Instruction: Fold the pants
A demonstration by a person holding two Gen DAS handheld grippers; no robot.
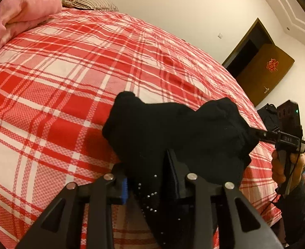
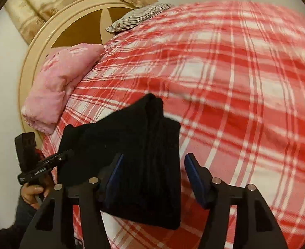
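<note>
Black pants (image 2: 131,155), red-and-white plaid bedspread (image 1: 69,72), pink quilt (image 2: 59,83) at ten o'clock, striped grey pillow (image 2: 136,16), beige patterned curtain (image 2: 48,2), brown door (image 1: 264,70), blue gripper pads (image 2: 194,178)

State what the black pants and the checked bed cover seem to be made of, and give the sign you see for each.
Black pants: probably a soft matte knit or fleece; they slump in thick rounded folds without shine. Checked bed cover: likely woven cotton; a fine dotted weave shows in the red squares, and the finish is matte.
</note>
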